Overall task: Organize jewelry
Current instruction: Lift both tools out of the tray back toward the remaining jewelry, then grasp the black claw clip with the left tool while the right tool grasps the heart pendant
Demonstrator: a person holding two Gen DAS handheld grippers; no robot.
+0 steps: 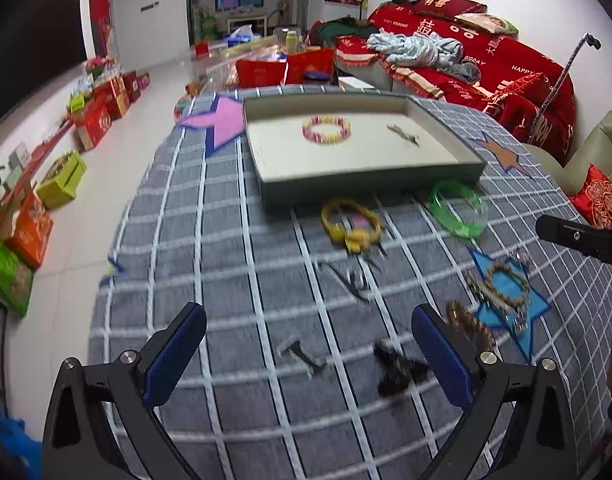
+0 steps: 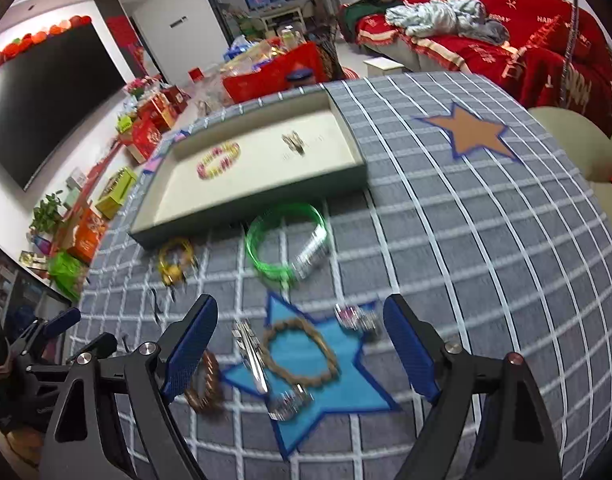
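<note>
The tray (image 1: 265, 152) sits on the checked cloth (image 1: 225, 240) and already has a pink bead bracelet (image 1: 326, 130) and a small clip (image 1: 404, 134) inside. Most jewelry is not put away yet, so the sorting looks only partly done. The right gripper (image 2: 299, 344) hangs over the blue star (image 2: 318, 364), jaws wide apart and holding nothing, with the brown bead bracelet (image 2: 299, 354) lying below between its fingers. It probably needs to drop lower and close on the bracelet (the silver clip (image 2: 251, 354) lies just beside it). The left gripper (image 1: 308, 350) is wide apart too, empty, above a dark hair piece (image 1: 398, 372).
</note>
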